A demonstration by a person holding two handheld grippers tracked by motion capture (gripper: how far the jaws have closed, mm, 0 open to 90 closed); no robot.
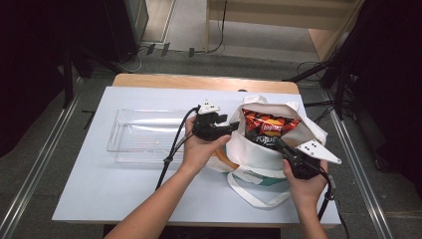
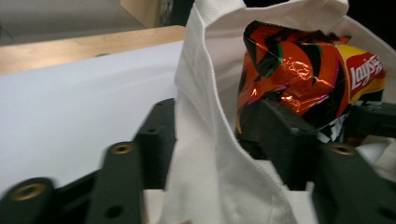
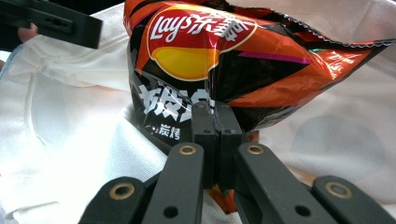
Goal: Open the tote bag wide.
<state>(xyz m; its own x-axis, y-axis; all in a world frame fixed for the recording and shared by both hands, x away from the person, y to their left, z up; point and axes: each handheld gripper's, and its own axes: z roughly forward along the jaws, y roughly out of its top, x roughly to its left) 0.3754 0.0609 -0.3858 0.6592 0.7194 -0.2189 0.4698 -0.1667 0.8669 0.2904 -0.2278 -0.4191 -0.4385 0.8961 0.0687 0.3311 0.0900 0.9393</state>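
White canvas tote bag is sitting right of a clear tray, holding the Lay's chip bag. Right gripper is pinching that chip bag; left gripper is straddling the tote's rim, jaws parted.

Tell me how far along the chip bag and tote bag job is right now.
Done so far: the chip bag sits partly inside the white tote bag, its top above the rim. In hand: the right gripper is shut on the bag's lower edge, while the left gripper straddles the tote's wall with open jaws. Whether the bag is going in or out, I cannot tell. The clear tray lies empty beside the tote.
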